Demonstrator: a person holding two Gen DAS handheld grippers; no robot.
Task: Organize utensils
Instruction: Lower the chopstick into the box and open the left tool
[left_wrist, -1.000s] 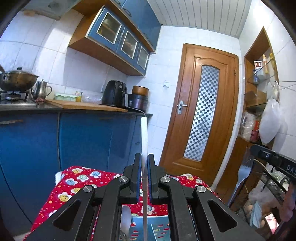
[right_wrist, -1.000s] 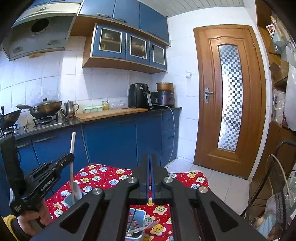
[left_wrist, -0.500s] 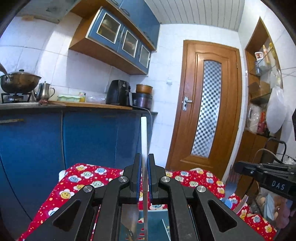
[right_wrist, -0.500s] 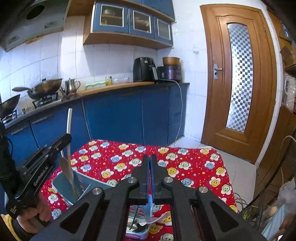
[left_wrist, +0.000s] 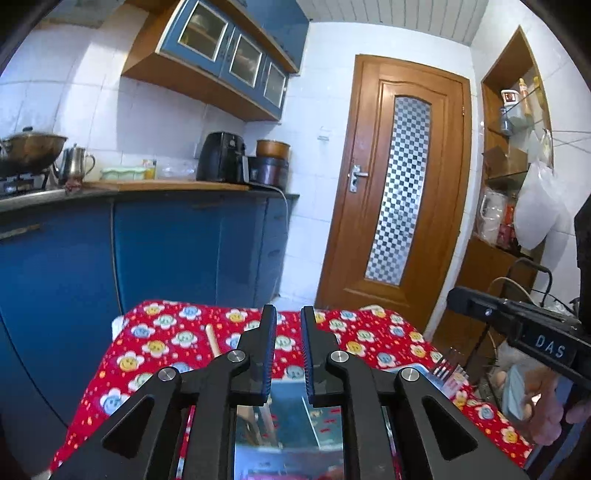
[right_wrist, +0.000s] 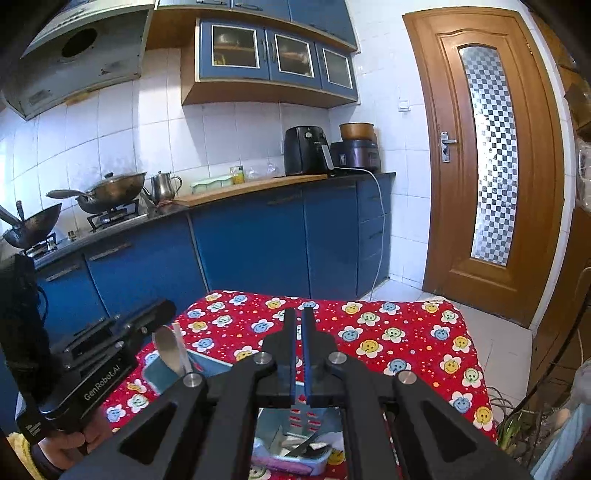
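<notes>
Beneath the left tool, printed cloth is seen on the tabletop; beside it, a glossy metal spoon; ahead, a varnished wooden door.

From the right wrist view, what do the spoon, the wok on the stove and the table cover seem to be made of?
Spoon: probably stainless steel; its bowl is dull grey with a soft sheen.
Wok: metal, likely steel; it is brownish grey, with bright reflections along the rim.
Table cover: printed cloth or coated fabric, I cannot tell which; it is red with smiling flowers and drapes over the table edge.
</notes>
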